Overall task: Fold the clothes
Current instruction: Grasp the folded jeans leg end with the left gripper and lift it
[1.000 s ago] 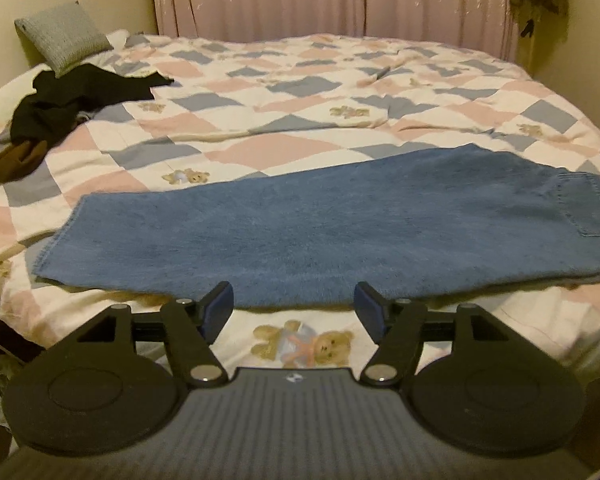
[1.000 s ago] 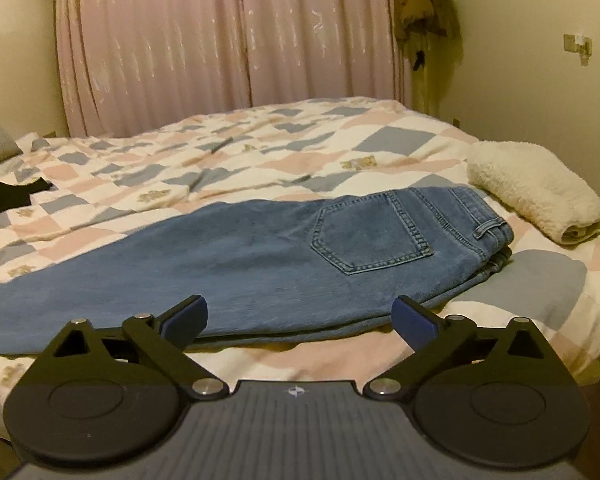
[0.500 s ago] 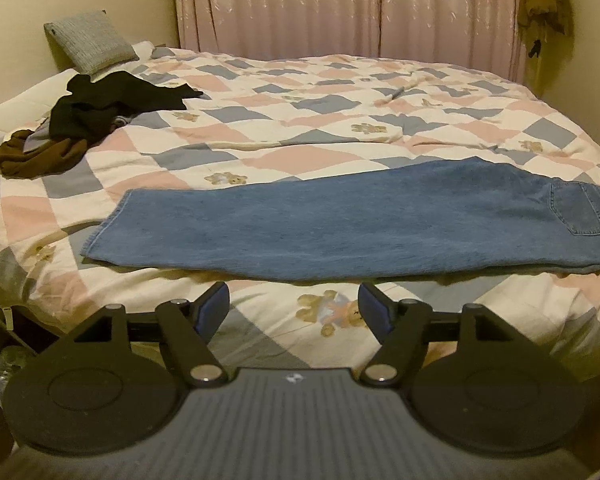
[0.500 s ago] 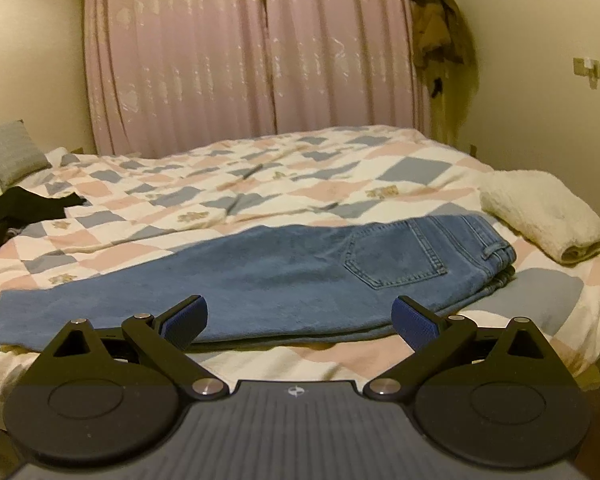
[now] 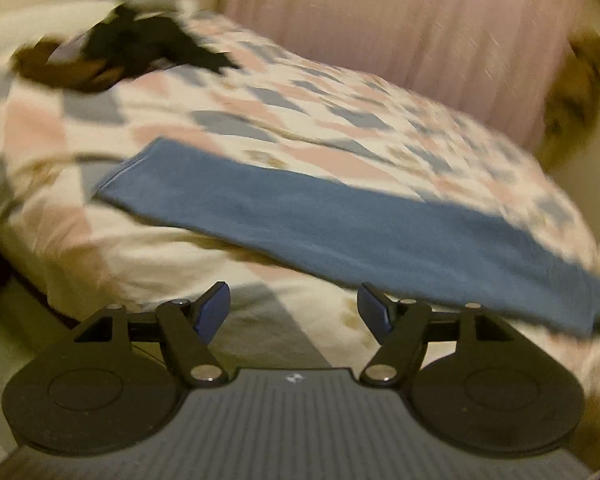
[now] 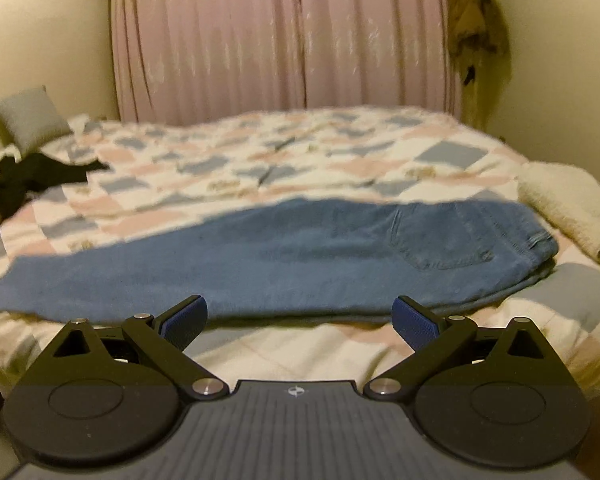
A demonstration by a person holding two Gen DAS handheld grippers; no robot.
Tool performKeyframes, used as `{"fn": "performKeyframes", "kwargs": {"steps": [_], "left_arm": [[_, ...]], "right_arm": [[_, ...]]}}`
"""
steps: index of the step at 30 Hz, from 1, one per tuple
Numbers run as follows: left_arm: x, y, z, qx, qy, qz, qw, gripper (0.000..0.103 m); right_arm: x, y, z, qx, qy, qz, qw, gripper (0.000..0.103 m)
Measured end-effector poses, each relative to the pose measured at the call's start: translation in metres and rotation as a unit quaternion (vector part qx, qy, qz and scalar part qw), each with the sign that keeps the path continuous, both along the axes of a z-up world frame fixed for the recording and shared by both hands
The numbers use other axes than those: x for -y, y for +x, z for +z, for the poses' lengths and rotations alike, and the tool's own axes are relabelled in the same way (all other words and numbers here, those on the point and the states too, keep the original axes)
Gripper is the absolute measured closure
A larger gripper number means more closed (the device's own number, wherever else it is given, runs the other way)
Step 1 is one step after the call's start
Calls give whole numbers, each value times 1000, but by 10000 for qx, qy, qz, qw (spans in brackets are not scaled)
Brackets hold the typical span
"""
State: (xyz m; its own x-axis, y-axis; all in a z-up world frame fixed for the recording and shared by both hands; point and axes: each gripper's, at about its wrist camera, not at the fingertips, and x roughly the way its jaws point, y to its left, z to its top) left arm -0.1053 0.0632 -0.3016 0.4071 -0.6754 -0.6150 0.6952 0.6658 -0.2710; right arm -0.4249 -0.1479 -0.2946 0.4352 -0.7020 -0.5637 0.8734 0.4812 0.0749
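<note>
Here, a pair of blue jeans (image 6: 284,256) lies flat across the near part of a bed (image 6: 340,152) with a quilt of pink, grey and white squares; the legs lie one on top of the other, the top end with the back pocket (image 6: 436,236) points to the right, and the leg ends point to the left. The left tool (image 5: 294,308) is wide open and holds nothing; it hangs just off the bed's near edge, apart from the jeans; its picture is tilted and blurry. The right tool (image 6: 300,320) is wide open too and holds nothing; it sits in front of the jeans without touching them. A rolled white towel (image 6: 568,208) lies just beside the jeans' top end; dark clothes (image 6: 24,180) lie in a heap far to the left, near a grey pillow (image 6: 28,116); pink curtains (image 6: 284,40) hang behind the bed.
</note>
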Motion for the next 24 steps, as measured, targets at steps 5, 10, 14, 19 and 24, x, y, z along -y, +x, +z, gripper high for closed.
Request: {"fn": "performKeyframes", "kwargs": {"steps": [5,10,14,19,24], "left_arm": [[-27,96,-39,-964,-738,1132,9861,42],[-33,167,-77,-1738,-1321,1868,9578,43],[-32,209,-101,-2119,-1541,2178,9402,44],[-27,226,-112,-2230,-1818,2242,9311,41],[-29,232,-113,-2257,-2215,2243,9218,41]], "right_arm": [[23,24,-25,-292,276,-28,9992,2],[50,49,-34,-330,384,-45,9987,2],[72,67,-37,-380,442,-85,9983,2],[94,82,-45,-465,472,-168,9977,2],[114,87,-49,-511,490,-326,9970,2]]}}
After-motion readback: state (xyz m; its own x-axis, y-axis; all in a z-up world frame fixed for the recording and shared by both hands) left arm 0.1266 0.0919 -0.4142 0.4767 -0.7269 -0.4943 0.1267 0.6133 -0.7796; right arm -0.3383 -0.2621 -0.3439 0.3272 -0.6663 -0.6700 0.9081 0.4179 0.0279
